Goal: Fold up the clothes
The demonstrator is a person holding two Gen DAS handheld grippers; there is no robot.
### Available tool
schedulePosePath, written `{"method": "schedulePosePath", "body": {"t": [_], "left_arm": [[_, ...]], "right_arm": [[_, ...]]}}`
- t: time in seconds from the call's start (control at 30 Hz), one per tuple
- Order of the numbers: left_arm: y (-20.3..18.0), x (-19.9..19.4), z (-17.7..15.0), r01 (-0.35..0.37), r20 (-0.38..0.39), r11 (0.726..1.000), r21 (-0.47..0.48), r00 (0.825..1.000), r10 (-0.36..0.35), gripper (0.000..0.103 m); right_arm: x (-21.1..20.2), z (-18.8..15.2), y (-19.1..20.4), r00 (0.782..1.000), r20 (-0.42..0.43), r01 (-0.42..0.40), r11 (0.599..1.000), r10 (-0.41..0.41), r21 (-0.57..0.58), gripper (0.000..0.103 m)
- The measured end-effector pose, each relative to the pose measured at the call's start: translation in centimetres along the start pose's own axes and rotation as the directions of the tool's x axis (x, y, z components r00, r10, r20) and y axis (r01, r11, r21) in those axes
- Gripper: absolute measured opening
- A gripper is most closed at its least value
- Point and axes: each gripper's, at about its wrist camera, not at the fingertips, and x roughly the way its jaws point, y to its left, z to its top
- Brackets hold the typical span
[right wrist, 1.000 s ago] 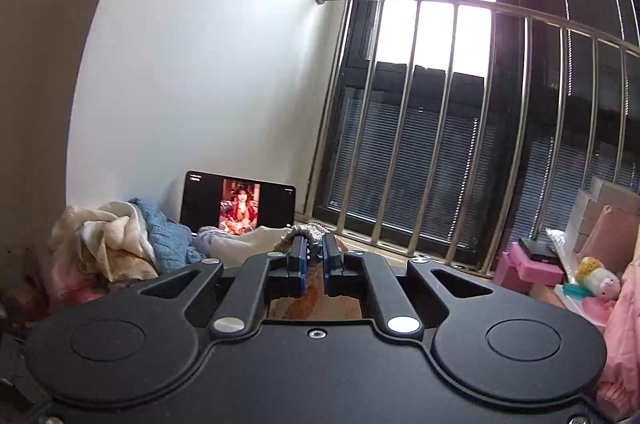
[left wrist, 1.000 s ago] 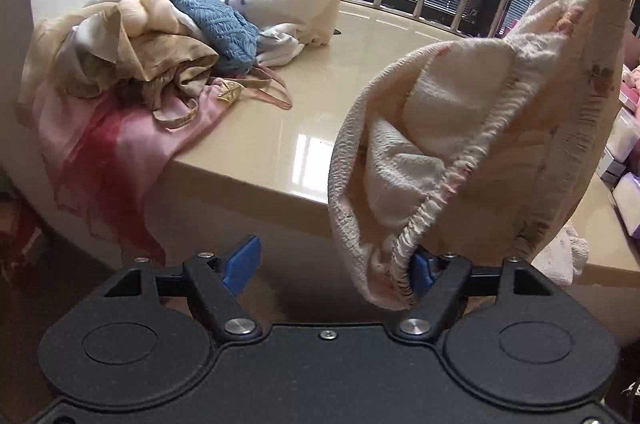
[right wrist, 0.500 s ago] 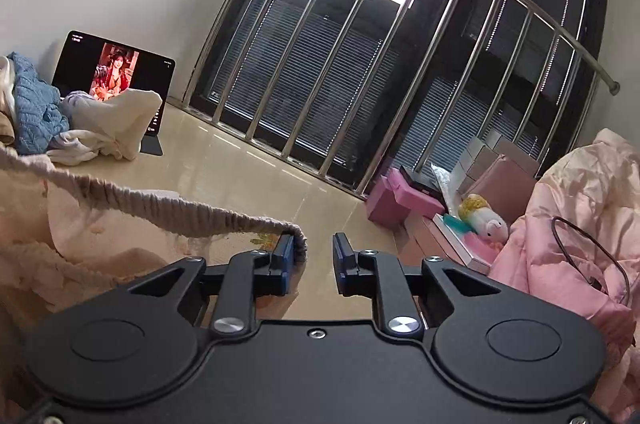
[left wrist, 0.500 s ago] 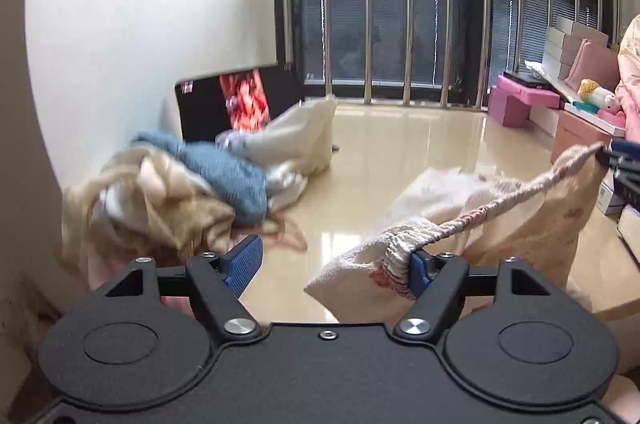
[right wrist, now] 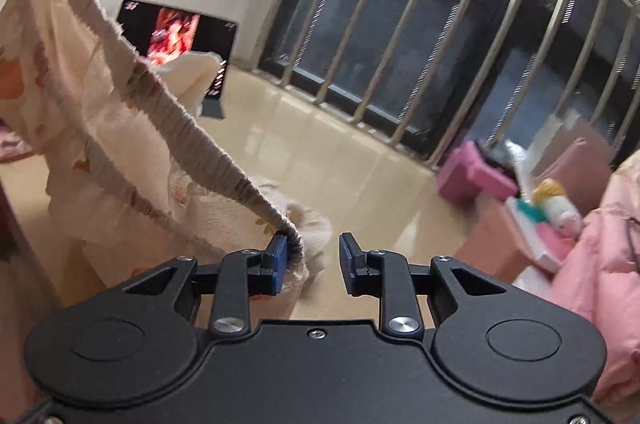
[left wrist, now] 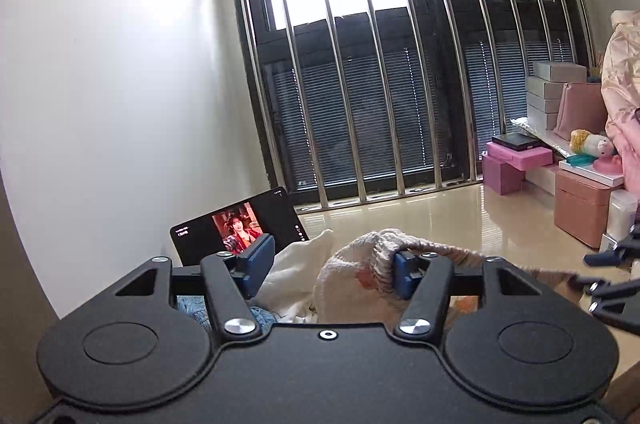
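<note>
No legible writing; tablet (left wrist: 240, 232) playing video

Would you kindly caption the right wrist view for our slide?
Open right gripper with the cream garment's elastic waistband hooked over its left finger, stretched above the table.

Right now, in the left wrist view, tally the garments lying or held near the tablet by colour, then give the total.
Cream floral garment: 1
White garment: 1
Blue knit garment: 1
Total: 3
</note>
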Motion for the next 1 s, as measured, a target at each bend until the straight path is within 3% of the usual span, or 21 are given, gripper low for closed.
{"method": "schedulePosePath", "body": {"t": [0.2, 0.27, 0.33, 0.4, 0.47, 0.57, 0.63, 0.67, 0.77, 0.8, 0.83, 0.87, 0.93, 1.0], "left_arm": [[-0.5, -0.5, -0.3, 0.019, 0.008, 0.999, 0.047, 1.0, -0.019, 0.057], [-0.6, 0.0, -0.3, 0.024, -0.007, 0.997, 0.076, 1.0, -0.024, 0.05], [-0.4, 1.4, 0.4, 0.037, -0.035, 0.993, 0.109, 0.999, -0.034, 0.031], [0.2, 4.0, 2.4, 0.03, -0.064, 0.99, 0.137, 0.998, -0.021, 0.021], [0.9, 6.3, 5.8, -0.005, -0.045, 0.986, 0.164, 0.999, 0.012, 0.018], [1.8, 7.7, 12.5, -0.092, 0.066, 0.974, 0.206, 0.995, 0.08, 0.018], [2.1, 6.6, 17.0, -0.148, 0.184, 0.972, 0.183, 0.976, 0.114, 0.019], [2.2, 5.9, 18.9, -0.166, 0.238, 0.973, 0.163, 0.963, 0.124, 0.02], [2.4, 3.8, 24.4, -0.21, 0.392, 0.973, 0.1, 0.907, 0.155, 0.021], [2.0, 3.1, 25.4, -0.216, 0.42, 0.972, 0.087, 0.893, 0.161, 0.021], [1.6, 2.5, 26.3, -0.221, 0.444, 0.972, 0.076, 0.881, 0.165, 0.021], [1.4, 2.0, 26.7, -0.215, 0.454, 0.974, 0.075, 0.877, 0.159, 0.021], [0.7, 1.4, 26.8, -0.191, 0.459, 0.978, 0.087, 0.879, 0.131, 0.02], [0.0, 1.4, 26.0, -0.16, 0.441, 0.98, 0.115, 0.893, 0.094, 0.02]], "right_arm": [[1.8, -0.6, 2.8, 0.991, -0.096, -0.104, 0.988, 0.094, -0.112, 0.025], [2.5, -0.1, 2.9, 0.986, -0.129, -0.123, 0.984, 0.106, -0.129, 0.005], [3.0, 1.3, 2.0, 0.991, -0.125, -0.077, 0.983, 0.057, -0.164, 0.003], [3.2, 4.3, -0.5, 0.994, -0.106, -0.012, 0.986, -0.005, -0.165, 0.003], [1.8, 8.7, -4.0, 0.996, -0.055, 0.06, 0.991, -0.067, -0.12, 0.003], [-4.1, 15.8, -9.7, 0.987, 0.085, 0.138, 0.99, -0.136, -0.011, 0.003], [-9.5, 19.5, -12.4, 0.954, 0.213, 0.205, 0.978, -0.209, 0.041, 0.003], [-12.3, 21.0, -13.4, 0.925, 0.28, 0.25, 0.967, -0.256, 0.056, 0.003], [-18.3, 23.5, -13.4, 0.807, 0.431, 0.436, 0.9, -0.403, 0.024, 0.004], [-19.4, 23.9, -13.4, 0.792, 0.443, 0.46, 0.888, -0.42, 0.019, 0.004], [-20.0, 24.1, -13.4, 0.796, 0.439, 0.459, 0.888, -0.416, 0.009, 0.004], [-20.4, 24.1, -13.4, 0.814, 0.423, 0.441, 0.897, -0.398, -0.004, 0.004], [-20.6, 23.4, -13.3, 0.852, 0.383, 0.399, 0.916, -0.357, -0.034, 0.004], [-19.7, 21.6, -13.4, 0.896, 0.324, 0.339, 0.939, -0.305, -0.054, 0.004]]}}
